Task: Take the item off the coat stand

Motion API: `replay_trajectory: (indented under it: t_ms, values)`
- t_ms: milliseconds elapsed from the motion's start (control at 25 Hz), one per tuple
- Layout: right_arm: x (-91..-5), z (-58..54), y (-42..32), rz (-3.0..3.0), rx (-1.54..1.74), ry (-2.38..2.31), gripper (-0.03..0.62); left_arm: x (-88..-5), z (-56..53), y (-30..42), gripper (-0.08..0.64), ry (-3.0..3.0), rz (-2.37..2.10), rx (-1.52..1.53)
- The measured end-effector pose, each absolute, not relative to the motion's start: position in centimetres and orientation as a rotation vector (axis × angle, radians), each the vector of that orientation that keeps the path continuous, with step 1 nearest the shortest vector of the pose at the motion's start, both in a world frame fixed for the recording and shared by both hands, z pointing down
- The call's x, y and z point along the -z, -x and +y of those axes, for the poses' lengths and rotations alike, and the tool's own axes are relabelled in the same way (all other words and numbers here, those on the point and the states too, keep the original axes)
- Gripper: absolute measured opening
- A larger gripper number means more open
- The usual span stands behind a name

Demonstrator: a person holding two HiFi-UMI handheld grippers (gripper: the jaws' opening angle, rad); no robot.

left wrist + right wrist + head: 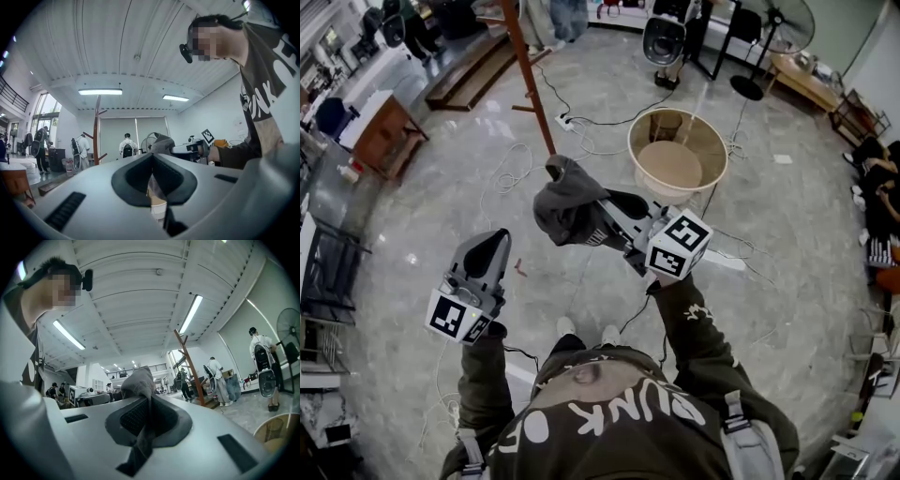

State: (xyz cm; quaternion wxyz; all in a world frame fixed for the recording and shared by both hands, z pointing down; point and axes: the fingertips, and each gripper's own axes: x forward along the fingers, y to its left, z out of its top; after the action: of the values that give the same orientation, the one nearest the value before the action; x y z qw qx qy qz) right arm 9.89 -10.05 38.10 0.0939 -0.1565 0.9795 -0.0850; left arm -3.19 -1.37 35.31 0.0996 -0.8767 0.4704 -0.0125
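hanging limp, the grey garment [565, 204] is pinched in the right gripper [607, 214], left gripper [495, 242] closed empty.

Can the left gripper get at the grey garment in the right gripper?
Probably yes: open air lies between the left gripper and the grey garment hanging from the right gripper, though the left jaws must open first.

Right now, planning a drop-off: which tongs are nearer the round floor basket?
Right. The right tongs, clamping the grey garment, sit just left of the basket; the left tongs are farther left.
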Motion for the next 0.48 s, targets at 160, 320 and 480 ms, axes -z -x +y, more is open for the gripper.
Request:
replay_trajectory:
  t_ms: [160,320,480]
  values:
    - [-39.5,-9.0,-10.1,2.900,0.214,0.502,0.014,-35.8,0.0,4.0,0.005,2.593,1.416,0.041]
    - [-40.9,-7.9,-8.3,2.899,0.185,0.521,0.014,-36.9,1.1,6.4,0.005,2.594,1.426,0.029]
    - [-40.8,-7.8,-8.8,2.887,0.188,0.533,0.014,-36.6,1.2,6.4,0.005,2.599,1.423,0.018]
